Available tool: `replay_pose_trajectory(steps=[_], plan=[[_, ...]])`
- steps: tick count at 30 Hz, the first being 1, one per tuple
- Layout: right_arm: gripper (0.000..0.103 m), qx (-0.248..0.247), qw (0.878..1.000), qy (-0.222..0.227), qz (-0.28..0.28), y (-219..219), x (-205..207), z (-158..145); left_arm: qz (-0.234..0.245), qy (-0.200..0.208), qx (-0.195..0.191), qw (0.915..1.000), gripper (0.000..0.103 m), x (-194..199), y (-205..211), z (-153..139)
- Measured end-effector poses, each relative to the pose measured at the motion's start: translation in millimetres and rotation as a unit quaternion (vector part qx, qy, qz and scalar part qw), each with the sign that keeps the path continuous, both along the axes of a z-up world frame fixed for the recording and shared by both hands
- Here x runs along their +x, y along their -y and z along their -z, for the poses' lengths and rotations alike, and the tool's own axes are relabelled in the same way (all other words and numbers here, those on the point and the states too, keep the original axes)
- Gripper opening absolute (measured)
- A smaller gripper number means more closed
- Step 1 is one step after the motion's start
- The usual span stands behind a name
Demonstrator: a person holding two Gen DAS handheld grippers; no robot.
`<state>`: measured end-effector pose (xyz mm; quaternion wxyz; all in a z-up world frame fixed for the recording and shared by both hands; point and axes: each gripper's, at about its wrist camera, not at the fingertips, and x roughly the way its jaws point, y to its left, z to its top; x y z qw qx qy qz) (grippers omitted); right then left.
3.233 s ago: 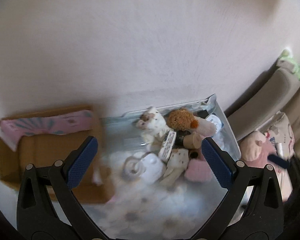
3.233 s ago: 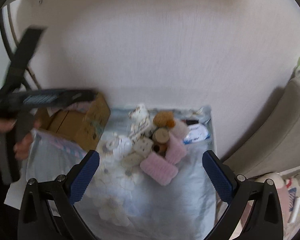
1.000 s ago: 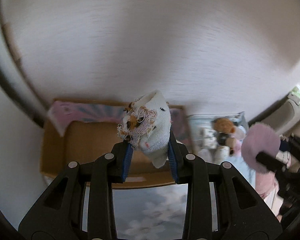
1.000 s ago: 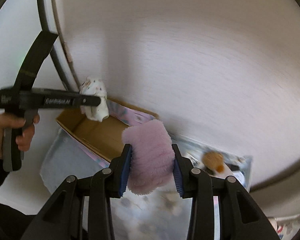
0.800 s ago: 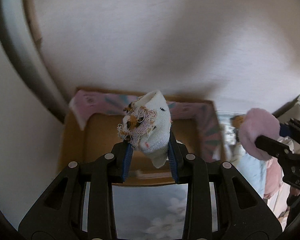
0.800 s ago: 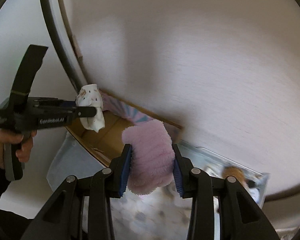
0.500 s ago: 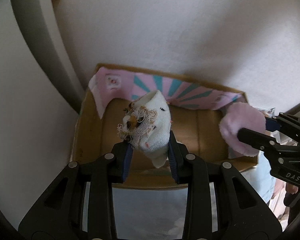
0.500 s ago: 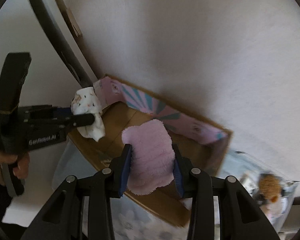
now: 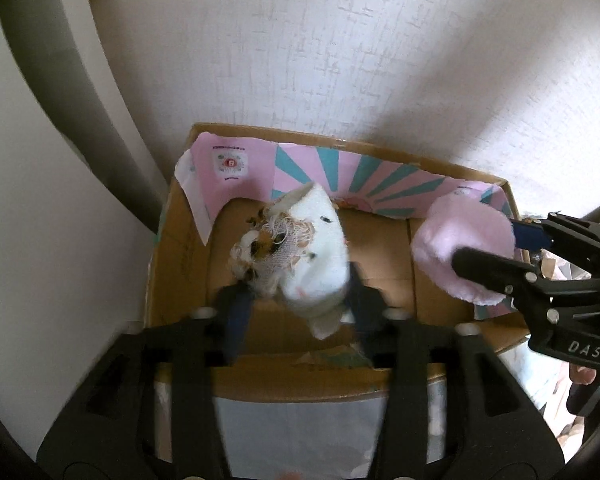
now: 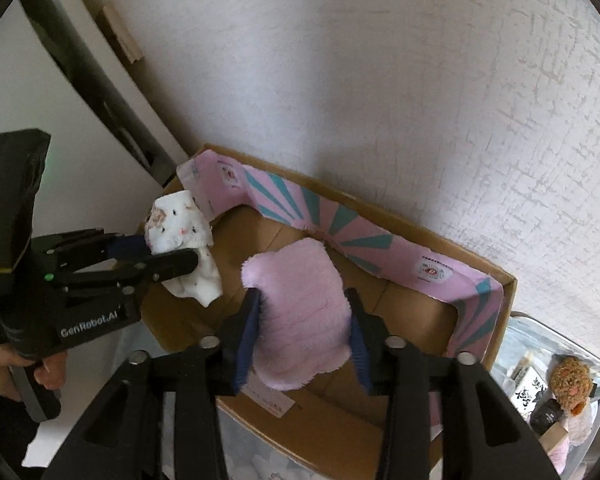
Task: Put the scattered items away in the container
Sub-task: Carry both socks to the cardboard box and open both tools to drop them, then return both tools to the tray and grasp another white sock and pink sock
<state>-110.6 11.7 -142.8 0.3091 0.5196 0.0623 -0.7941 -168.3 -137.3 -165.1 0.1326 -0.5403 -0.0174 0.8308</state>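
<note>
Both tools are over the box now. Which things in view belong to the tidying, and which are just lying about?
Part of the job:
- cardboard box, the container
- white plush toy between the opening left tool
- pink fluffy piece between the opening right tool
- brown plush and the small items beside it, not yet in the box

Lying about:
- floral cloth
- wall

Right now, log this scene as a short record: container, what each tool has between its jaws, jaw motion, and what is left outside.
container: open cardboard box with pink and teal lining, against the wall
left tool: over the box, white plush toy between its jaws
left jaws: opening
right tool: over the box, pink fluffy piece between its jaws
right jaws: opening
box floor: bare cardboard where visible
left outside: brown plush and small items in the clear tray beside the box
</note>
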Motion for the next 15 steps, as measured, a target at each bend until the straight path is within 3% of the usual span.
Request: replay_pose_trajectory(steps=[1, 2, 5, 15], plan=[[0.050, 0.001, 1.000, 0.007, 0.001, 0.3, -2.3, 1.2, -0.001, -0.001, 0.001, 1.0000, 0.085, -1.2, 0.0, -0.3], [0.058, 0.008, 1.000, 0.011, 0.004, 0.8, -4.6, 2.4, 0.002, 0.001, 0.000, 1.0000, 0.100, -1.8, 0.2, -0.3], [0.070, 0.025, 1.000, 0.010, 0.012, -1.4, -8.7, 2.9, -0.005, 0.001, -0.008, 1.0000, 0.101, -3.5, 6.4, -2.7], [0.070, 0.065, 0.998, -0.009, 0.017, -9.7, 2.8, -8.6, 0.003, -0.017, -0.025, 0.9995, 0.101, 9.1, 9.0, -26.9]])
